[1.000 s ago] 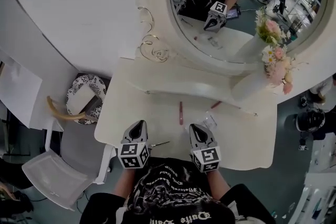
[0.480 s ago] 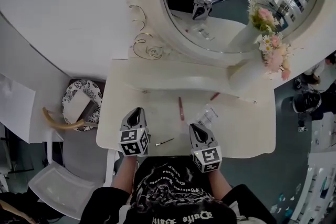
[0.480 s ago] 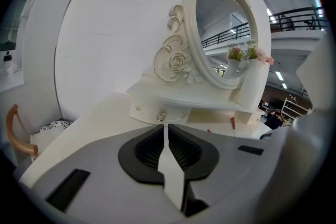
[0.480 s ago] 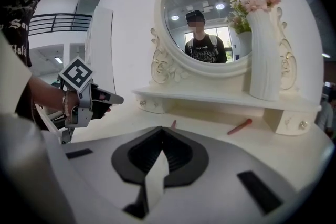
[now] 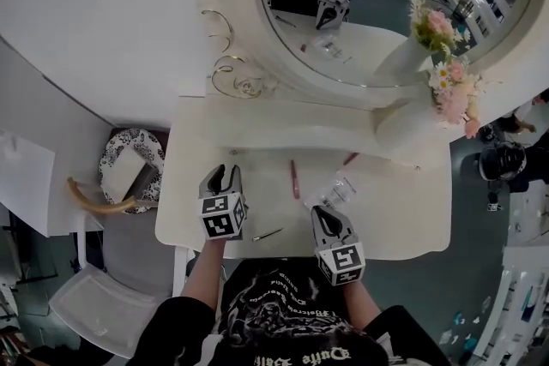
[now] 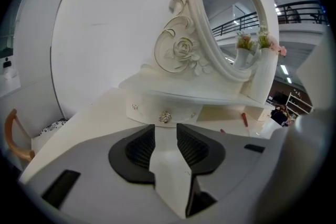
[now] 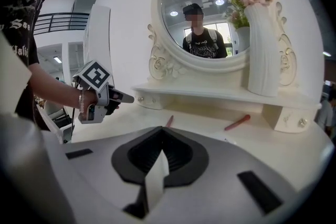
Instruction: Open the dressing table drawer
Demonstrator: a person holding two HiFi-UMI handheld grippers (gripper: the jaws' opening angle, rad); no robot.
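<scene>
The white counter (image 5: 403,223) carries one oval mirror (image 5: 377,4), one vase (image 5: 403,133) and a raised shelf (image 5: 283,129) ending in two small drawers, a right drawer (image 7: 291,119) and a left drawer (image 6: 157,108). The left drawer lies lengthwise along the shelf, its knob (image 6: 165,117) facing the left gripper (image 5: 224,176) near it. That gripper's fingers (image 6: 139,150) have just been spreading, with only bare counter between them. The right gripper (image 5: 322,212) has its fingers (image 7: 144,157) pressed together. Two red sticks (image 5: 295,180) lie on the counter.

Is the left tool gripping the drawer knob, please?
No, the left tool has just been opening its jaws, which stand apart and empty short of the drawer knob.
</scene>
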